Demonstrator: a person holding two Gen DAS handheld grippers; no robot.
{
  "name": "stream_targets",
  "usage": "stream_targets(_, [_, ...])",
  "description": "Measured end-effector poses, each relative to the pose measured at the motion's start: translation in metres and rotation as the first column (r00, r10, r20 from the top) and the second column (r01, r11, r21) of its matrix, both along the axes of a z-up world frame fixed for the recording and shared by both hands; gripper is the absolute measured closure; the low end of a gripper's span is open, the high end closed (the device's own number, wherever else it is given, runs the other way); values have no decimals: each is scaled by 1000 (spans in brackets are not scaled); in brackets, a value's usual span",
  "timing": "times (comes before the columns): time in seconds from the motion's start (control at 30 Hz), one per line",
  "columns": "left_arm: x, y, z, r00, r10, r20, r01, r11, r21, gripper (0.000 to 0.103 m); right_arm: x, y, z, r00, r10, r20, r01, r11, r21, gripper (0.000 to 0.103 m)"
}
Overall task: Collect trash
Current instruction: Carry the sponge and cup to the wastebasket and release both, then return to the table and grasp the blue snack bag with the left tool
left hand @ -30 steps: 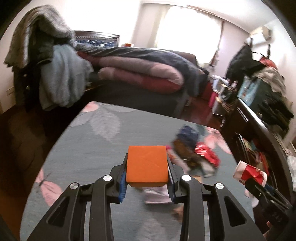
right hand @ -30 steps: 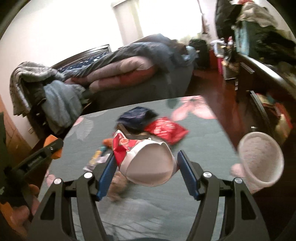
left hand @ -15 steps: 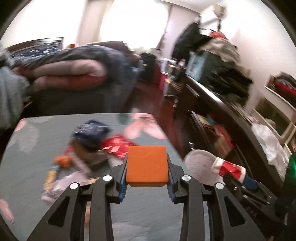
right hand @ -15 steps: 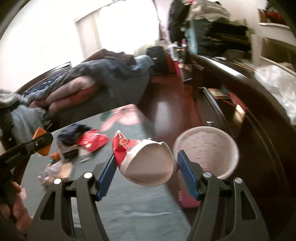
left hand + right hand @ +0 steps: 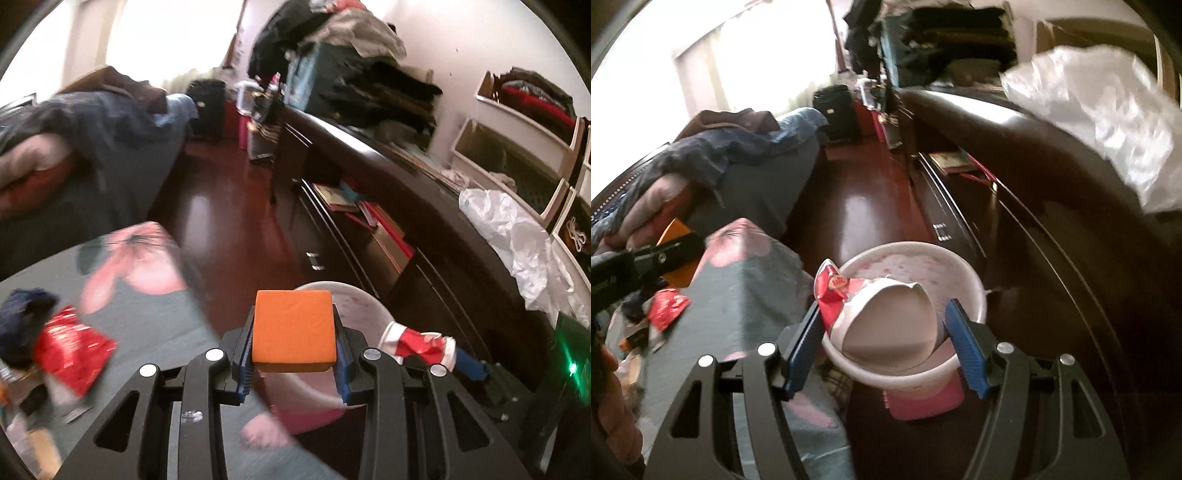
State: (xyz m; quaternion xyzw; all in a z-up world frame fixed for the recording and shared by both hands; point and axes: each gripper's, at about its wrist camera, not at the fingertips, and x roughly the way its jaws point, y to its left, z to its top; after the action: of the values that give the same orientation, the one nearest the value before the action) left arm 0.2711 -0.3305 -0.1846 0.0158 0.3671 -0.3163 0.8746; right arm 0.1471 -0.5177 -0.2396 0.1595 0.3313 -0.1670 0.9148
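Gripping a crushed paper cup [image 5: 886,321] sideways, mouth toward the camera, the right gripper [image 5: 884,341] holds it above the pink bin [image 5: 975,291]. The left gripper [image 5: 293,363] clamps an orange block [image 5: 293,330] beside the table [image 5: 155,314].

A worktop [image 5: 147,317] draped in a grey-green cloth printed with large pink flowers is filling the lower left of both wrist views, its corner ending just beside the dark red polished wooden floor [image 5: 229,206]. A crinkled red foil wrapper [image 5: 70,350] is lying on the cloth, touching a crumpled dark blue piece of rubbish [image 5: 22,325] at its far side. More small scraps are sitting near the left edge, too blurred to tell apart. A round white and pink waste bin [image 5: 964,273] is standing on the floor just beside the worktop's corner.
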Motion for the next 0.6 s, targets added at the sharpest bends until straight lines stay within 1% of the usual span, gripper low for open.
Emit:
stream_targets(0.1, [16, -30, -15, 998, -40, -39, 41, 999, 20, 68, 11, -13, -11, 1000, -21, -15, 21, 1000, 1, 36])
stream_targets(0.17, [24, -44, -24, 996, -51, -68, 53, 998, 26, 68, 19, -23, -21, 999, -38, -29, 38, 999, 0, 36])
stream_targets(0.2, [30, -53, -31, 994, -64, -94, 67, 997, 29, 68, 22, -28, -24, 999, -42, -31, 42, 999, 2, 36])
stream_targets(0.4, [48, -86, -55, 983, -96, -160, 105, 993, 49, 68, 45, -42, -49, 997, -46, -65, 46, 999, 0, 36])
stream_targets(0.5, [55, -95, -63, 978, -105, -182, 116, 992, 50, 68, 54, -44, -59, 996, -42, -79, 42, 999, -8, 35])
stream_targets(0.53, [57, -97, -64, 977, -103, -186, 114, 992, 49, 65, 58, -43, -62, 995, -46, -87, 45, 999, -20, 35])
stream_targets(0.57, [59, -99, -65, 977, -99, -190, 110, 993, 47, 55, 61, -42, -65, 994, -53, -97, 50, 998, -37, 33])
stream_targets(0.6, [61, -100, -66, 977, -96, -192, 106, 993, 45, 49, 62, -42, -67, 993, -58, -102, 54, 997, -47, 32])
